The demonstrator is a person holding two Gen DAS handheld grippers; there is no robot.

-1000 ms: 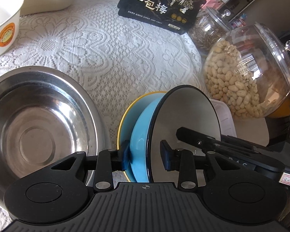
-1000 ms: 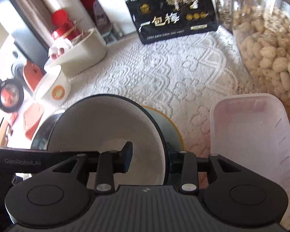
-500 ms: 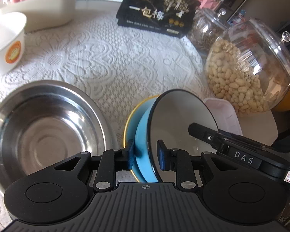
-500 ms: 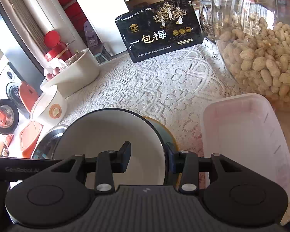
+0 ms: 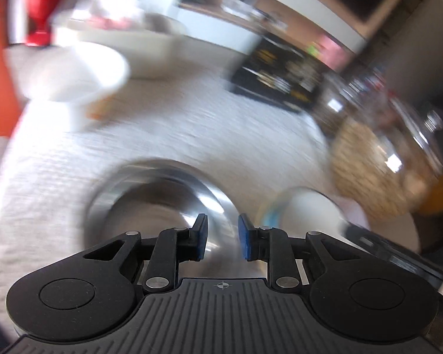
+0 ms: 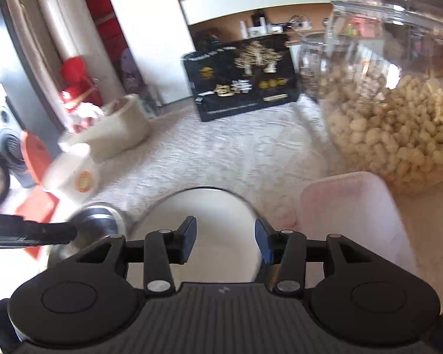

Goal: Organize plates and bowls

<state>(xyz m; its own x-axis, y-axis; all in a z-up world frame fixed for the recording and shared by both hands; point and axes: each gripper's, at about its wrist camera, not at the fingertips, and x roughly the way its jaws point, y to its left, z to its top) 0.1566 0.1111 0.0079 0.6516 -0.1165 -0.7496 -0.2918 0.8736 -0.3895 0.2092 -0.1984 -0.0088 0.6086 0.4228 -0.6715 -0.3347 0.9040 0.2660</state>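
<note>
In the right wrist view a white bowl with a dark rim (image 6: pixel 209 215) sits close in front of my right gripper (image 6: pixel 226 240). One finger hangs inside the bowl and the other just outside its right wall. The jaws are opening and the pads do not press the wall. The left wrist view is blurred. There my left gripper (image 5: pixel 222 237) hovers over a steel bowl (image 5: pixel 162 194), its jaws closing with nothing between them. To its right I make out the blue bowl (image 5: pixel 269 216) with the white bowl (image 5: pixel 310 209) against it.
A lace cloth (image 6: pixel 221 159) covers the table. A big glass jar of peanuts (image 6: pixel 392 118) and a clear plastic tub (image 6: pixel 354 215) stand at the right. A black box (image 6: pixel 242 79) is at the back, with a cream basin (image 6: pixel 115 135) and a white paper bowl (image 6: pixel 73 174) at the left.
My left gripper has swung left and up off the blue and white bowls and now sits over the steel bowl. My right gripper has risen a little and its jaws stand wider.
</note>
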